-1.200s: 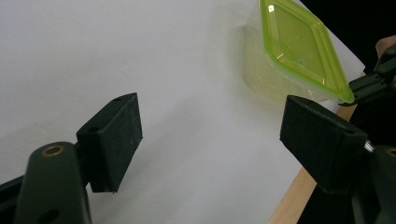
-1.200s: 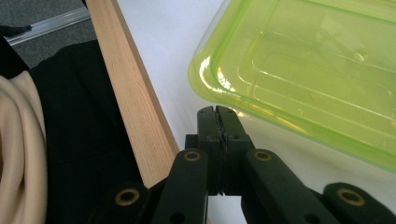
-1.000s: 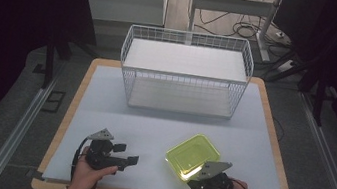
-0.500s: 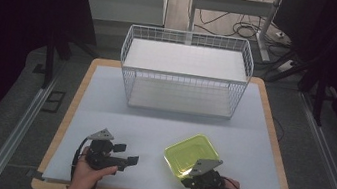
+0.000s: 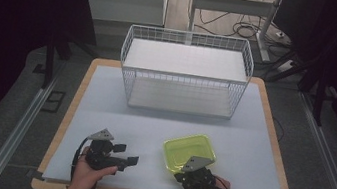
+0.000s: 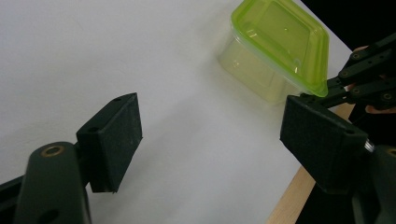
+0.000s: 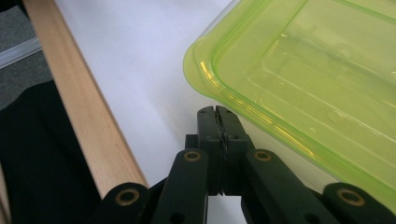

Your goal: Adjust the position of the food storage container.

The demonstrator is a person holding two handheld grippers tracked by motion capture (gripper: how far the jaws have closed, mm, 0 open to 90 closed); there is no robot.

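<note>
Sitting light and probably slippery, lidded green container (image 5: 189, 151); take its rim. Right claw (image 7: 218, 117) closed empty, left claw (image 6: 210, 135) gaping.

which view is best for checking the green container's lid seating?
Left gripper view: the green container shows whole, lid rim and clear base side-on. Right gripper view shows one lid corner close up, above the shut right gripper. High view shows it from above, small, near edge hidden.

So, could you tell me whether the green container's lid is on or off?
On: the green lid sits atop the container.
</note>
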